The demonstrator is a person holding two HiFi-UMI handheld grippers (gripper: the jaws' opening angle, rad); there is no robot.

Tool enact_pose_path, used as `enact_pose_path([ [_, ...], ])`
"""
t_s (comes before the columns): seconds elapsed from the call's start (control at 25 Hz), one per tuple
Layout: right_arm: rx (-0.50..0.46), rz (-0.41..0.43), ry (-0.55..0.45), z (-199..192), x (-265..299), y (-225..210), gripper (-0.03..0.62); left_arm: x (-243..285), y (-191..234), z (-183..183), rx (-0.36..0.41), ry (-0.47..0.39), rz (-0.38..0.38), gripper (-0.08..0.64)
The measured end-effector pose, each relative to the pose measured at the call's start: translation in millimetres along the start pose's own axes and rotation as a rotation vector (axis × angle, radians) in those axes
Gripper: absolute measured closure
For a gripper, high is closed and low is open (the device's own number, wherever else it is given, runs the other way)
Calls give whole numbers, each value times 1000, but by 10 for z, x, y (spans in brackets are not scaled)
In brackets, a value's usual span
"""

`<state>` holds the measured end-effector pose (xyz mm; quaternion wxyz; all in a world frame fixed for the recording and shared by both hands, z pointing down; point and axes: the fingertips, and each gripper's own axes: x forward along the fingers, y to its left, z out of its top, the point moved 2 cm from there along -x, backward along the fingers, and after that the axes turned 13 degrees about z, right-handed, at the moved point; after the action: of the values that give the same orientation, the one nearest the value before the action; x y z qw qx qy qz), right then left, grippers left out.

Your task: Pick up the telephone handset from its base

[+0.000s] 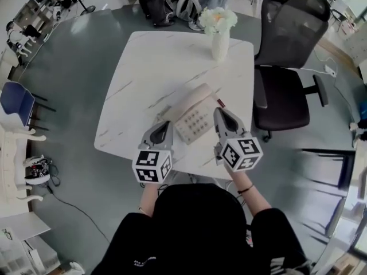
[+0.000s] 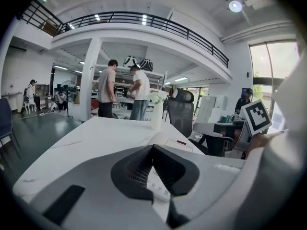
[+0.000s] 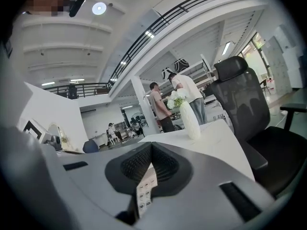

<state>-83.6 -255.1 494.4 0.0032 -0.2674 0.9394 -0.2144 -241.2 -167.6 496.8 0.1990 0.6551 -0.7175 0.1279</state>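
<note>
Head view, low centre: both my grippers are held over the near edge of the white worktop [image 1: 155, 62], marker cubes toward me. My left gripper [image 1: 166, 125] has its jaws together, tips meeting, nothing between them. My right gripper [image 1: 219, 113] is the same, jaws closed to a point and empty. In each gripper view I only see a strip of keypad through the gap below the closed tips.

The telephone [image 1: 194, 119] lies on the worktop between the two grippers, just beyond their tips, set diagonally, keypad toward the lower right. The handset [image 1: 188, 101] rests on its base along the phone's upper-left side. Neither gripper touches it.

Farther up the worktop, near its far right corner, a white vase [image 1: 219, 43] with pale flowers stands upright, well apart from the phone. Right of the worktop is a black office chair [image 1: 289, 44]. At the left edge of the frame is a blue chair [image 1: 14, 99]. Beyond the far edge two people [image 2: 106, 87] stand on the grey floor.
</note>
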Motion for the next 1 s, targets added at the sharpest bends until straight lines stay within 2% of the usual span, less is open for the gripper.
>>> enact_pose_path([
  [0.48, 3, -126, -43, 5, -45, -249, 601, 615, -74, 54, 148, 77, -138, 560],
  [0.76, 12, -177, -45, -25, -79, -326, 601, 888, -123, 107, 193, 116, -202, 557],
  [1.0, 22, -195, -52, -53, -104, -343, 601, 1061, -243, 37, 238, 148, -250, 454],
])
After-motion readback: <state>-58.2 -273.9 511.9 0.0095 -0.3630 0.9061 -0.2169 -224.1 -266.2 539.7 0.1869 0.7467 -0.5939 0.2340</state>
